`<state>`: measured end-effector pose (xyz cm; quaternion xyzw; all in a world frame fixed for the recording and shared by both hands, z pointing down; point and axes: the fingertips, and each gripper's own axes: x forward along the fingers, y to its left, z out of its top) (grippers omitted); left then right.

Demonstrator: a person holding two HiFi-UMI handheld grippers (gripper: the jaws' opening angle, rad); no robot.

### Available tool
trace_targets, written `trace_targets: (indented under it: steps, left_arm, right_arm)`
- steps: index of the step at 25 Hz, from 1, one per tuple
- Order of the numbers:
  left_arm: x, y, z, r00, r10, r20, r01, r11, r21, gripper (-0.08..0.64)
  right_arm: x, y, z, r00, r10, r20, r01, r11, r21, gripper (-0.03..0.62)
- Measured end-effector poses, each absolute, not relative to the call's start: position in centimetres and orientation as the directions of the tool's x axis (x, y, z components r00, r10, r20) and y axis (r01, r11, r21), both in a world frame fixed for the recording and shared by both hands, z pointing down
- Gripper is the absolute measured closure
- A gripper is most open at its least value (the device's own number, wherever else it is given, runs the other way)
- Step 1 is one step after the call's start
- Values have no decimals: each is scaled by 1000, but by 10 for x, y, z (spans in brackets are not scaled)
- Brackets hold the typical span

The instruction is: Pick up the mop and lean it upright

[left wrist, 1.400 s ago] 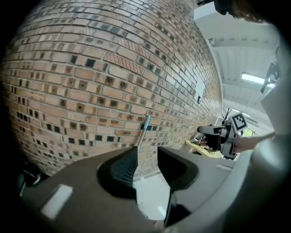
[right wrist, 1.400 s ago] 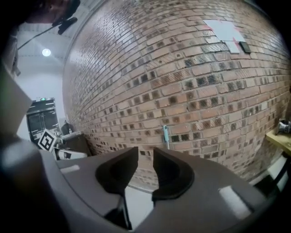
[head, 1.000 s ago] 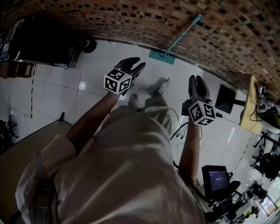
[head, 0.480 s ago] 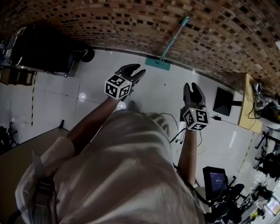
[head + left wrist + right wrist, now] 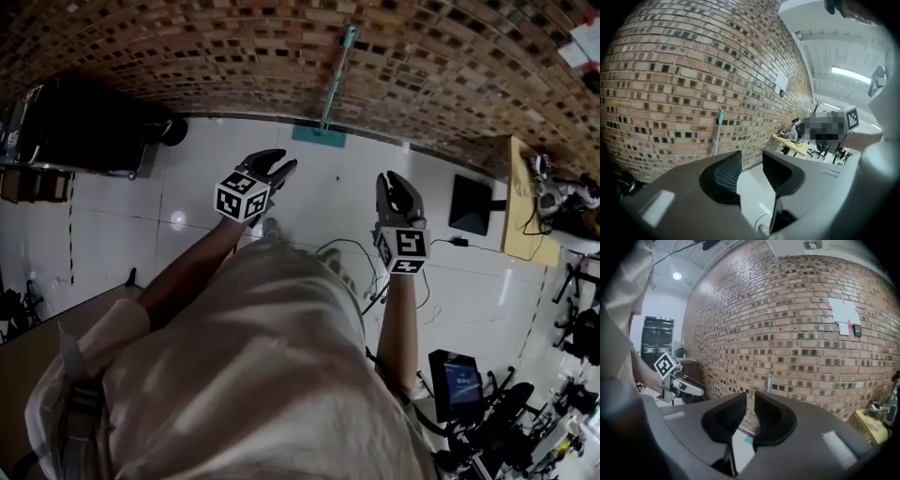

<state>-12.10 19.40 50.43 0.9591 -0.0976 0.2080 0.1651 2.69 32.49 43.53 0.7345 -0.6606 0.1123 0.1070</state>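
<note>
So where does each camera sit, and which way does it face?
Head view: on the person's head, facing steeply down at the floor; shows torso, arms, left gripper, right gripper.
Left gripper view: on that gripper, facing the brick wall along open, empty jaws.
Right gripper view: on that gripper, facing the wall along empty jaws that have just been closing.
Shared: all three see the mop leaning on that wall.
</note>
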Motion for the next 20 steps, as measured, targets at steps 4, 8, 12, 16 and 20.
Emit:
trace_targets:
  steps: [4,8,12,16,20]
  left_arm:
    - [-106,211,504,893,-89,441,-229,-934,276,402]
    - [-90,222,510,899,-58,434,-230,-906,355,403]
    - [-67,229,508,906,-26,423,-199,-907,370,403]
    - [-53,234,506,905,5,426,-163,-919,359,403]
    - [-48,246,512,897,39,440,-135,-924,357,403]
  right_arm:
    - [40,339,445,134,-938,320,-990,-139,9,557]
    - [46,347,452,144,-930,338,-989,-150,7,557]
    - [54,354,450,159,-929,335,-986,-165,12,557]
    - [61,360,451,178,-924,338,-982,-191,-4,566]
    - [66,361,447,199,-925,323,-976,-217,-20,574]
